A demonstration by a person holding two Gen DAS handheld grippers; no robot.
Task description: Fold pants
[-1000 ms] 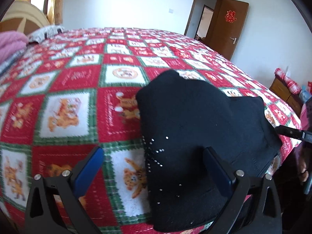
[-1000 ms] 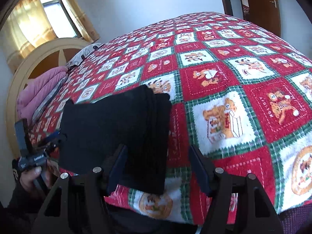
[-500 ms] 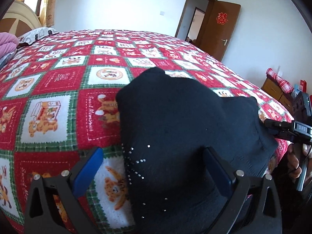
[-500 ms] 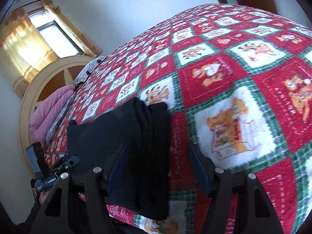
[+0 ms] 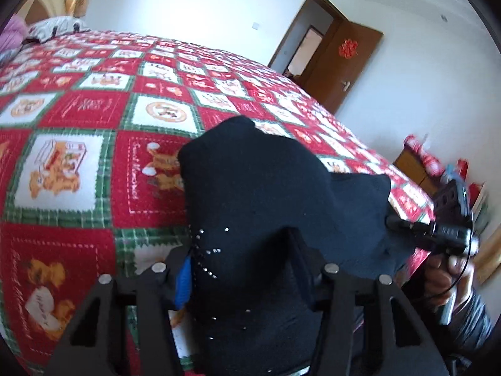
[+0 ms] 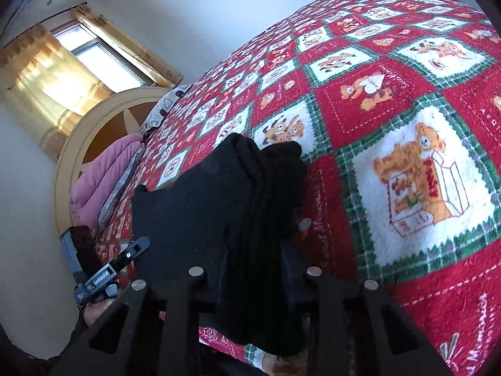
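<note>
The black pants, folded into a thick pad with small rhinestones, lie near the bed's front edge. My left gripper has its jaws closing on the near left part. Its blue pad presses the cloth, which bunches into a ridge between the fingers. In the right wrist view the pants show stacked folds at their right side. My right gripper has its jaws closing on that layered edge, and the cloth fills the gap. Each view shows the other gripper, the right gripper and the left gripper, held by a hand.
A red, green and white bear-patterned bedspread covers the bed. A pink quilt lies by the round headboard under a curtained window. A brown door stands open on the far wall, with a low wooden cabinet beside the bed.
Both pairs of fingers have narrowed from wide apart onto the pants, and the cloth now bunches between them. Both views have tilted, and the right gripper sits lower and closer to the cloth.
</note>
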